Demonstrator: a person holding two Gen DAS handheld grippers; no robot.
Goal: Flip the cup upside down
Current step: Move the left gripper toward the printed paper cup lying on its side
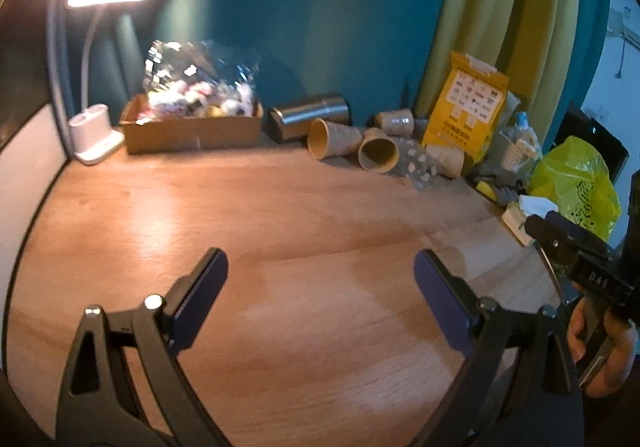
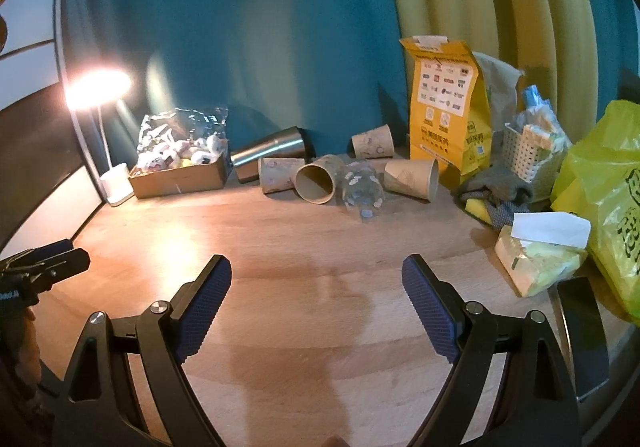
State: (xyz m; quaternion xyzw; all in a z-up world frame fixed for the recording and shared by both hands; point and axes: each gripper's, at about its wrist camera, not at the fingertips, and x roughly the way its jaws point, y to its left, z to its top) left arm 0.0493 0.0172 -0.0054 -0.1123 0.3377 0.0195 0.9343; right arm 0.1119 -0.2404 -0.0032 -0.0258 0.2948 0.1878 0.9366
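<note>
Along the back of the table (image 2: 280, 247): four paper cups (image 2: 316, 183) lying on their sides, one clear cup (image 2: 362, 187) and one steel tumbler (image 2: 272, 155) also toppled. One box (image 2: 180, 175), one lamp (image 2: 96, 87), one yellow bag (image 2: 444, 99). Left gripper (image 1: 320, 271) and right gripper (image 2: 316, 275) both hover low over bare wood, level, fingers spread wide, holding nothing, well short of the cups.
</note>
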